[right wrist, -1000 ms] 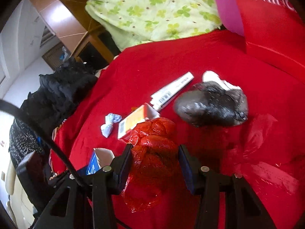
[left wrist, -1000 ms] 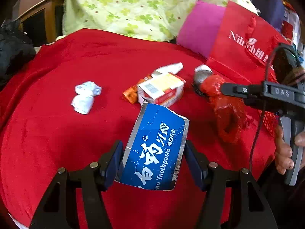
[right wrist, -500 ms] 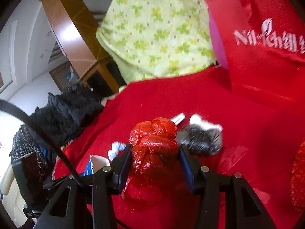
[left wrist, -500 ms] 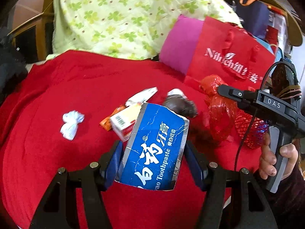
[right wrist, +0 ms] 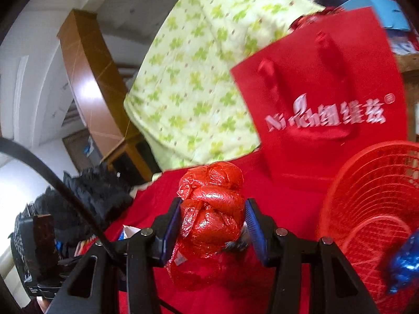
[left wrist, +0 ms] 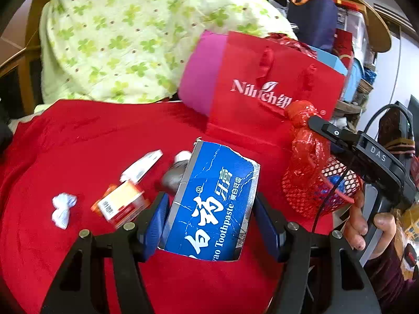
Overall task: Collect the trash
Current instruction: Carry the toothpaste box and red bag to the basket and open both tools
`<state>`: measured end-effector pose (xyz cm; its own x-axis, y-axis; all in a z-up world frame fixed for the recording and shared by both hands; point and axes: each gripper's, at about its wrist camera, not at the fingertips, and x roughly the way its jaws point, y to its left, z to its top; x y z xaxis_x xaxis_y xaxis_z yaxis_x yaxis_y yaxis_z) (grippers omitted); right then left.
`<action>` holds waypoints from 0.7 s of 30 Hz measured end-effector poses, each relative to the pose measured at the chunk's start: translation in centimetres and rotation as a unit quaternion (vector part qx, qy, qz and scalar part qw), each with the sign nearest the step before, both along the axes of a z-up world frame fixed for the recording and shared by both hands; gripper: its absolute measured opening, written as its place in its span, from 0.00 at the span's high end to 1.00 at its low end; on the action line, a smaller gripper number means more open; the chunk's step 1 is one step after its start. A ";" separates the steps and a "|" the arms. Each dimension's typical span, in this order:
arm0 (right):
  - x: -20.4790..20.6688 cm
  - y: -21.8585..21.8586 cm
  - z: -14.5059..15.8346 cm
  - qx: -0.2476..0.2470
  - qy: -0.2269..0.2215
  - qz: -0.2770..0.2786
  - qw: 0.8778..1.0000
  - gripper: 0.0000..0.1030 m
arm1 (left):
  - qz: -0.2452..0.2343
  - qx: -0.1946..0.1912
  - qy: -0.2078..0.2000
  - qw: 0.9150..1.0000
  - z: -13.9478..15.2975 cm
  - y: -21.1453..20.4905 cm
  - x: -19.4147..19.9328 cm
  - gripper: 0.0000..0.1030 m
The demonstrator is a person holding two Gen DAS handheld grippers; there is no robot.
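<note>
Trash is up in both grippers right now! The left gripper (left wrist: 209,225) has its fingers (left wrist: 156,222) clamped partway open on a torn blue toothpaste box (left wrist: 212,204), lifted above the red blanket (left wrist: 78,141). The right gripper (right wrist: 213,229) squeezes a knotted red plastic bag (right wrist: 212,209) between narrower-set fingers (right wrist: 255,229), right beside the red mesh basket (right wrist: 366,204), which already holds something blue and shiny. Down on the blanket more litter waits: a crumpled white tissue (left wrist: 62,209) on the left, an orange-and-white carton (left wrist: 121,204), a white tube (left wrist: 141,166) and a grey crumpled wrapper (left wrist: 174,175) partly hidden behind the box. Behind them stands a red paper gift bag (left wrist: 272,89), with a green clover-print quilt (left wrist: 136,34) piled at the back.
</note>
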<state>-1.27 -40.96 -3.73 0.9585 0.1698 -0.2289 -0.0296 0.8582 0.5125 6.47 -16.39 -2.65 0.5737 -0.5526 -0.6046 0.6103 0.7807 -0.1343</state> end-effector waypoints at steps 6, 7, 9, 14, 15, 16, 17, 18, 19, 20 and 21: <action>-2.7 -2.7 0.8 0.009 -0.027 -0.039 0.999 0.50 | -0.039 -0.001 -0.011 0.999 1.5 -4.2 -0.6 0.35; -3.1 -3.1 0.8 0.011 -0.030 -0.044 0.998 0.50 | -0.047 0.001 -0.014 0.999 1.7 -4.9 -0.8 0.35; -3.7 -3.9 0.9 0.017 -0.037 -0.054 0.998 0.49 | -0.064 0.001 -0.020 0.998 2.2 -6.4 -1.1 0.35; -5.4 -6.2 0.8 0.033 -0.047 -0.086 0.995 0.49 | -0.105 0.002 -0.038 0.994 3.5 -10.2 -2.4 0.35; -5.9 -6.7 0.8 0.037 -0.049 -0.092 0.994 0.49 | -0.108 0.001 -0.038 0.993 3.7 -10.5 -2.5 0.35; -6.3 -7.3 0.7 0.043 -0.051 -0.099 0.993 0.49 | -0.115 -0.001 -0.040 0.993 3.9 -11.4 -2.7 0.35; -6.7 -7.9 0.7 0.047 -0.053 -0.105 0.992 0.49 | -0.120 -0.002 -0.040 0.992 4.0 -12.0 -2.8 0.35; -7.1 -8.4 0.6 0.051 -0.055 -0.112 0.991 0.49 | -0.126 -0.004 -0.040 0.991 4.2 -12.7 -3.0 0.35; -7.5 -9.0 0.6 0.054 -0.057 -0.120 0.990 0.49 | -0.131 -0.006 -0.040 0.991 4.3 -13.4 -3.1 0.35; -7.9 -9.4 0.6 0.055 -0.058 -0.130 0.988 0.49 | -0.136 -0.008 -0.041 0.990 4.5 -14.0 -3.3 0.35; -8.3 -9.8 0.6 0.054 -0.060 -0.140 0.987 0.49 | -0.140 -0.009 -0.041 0.989 4.6 -14.4 -3.5 0.35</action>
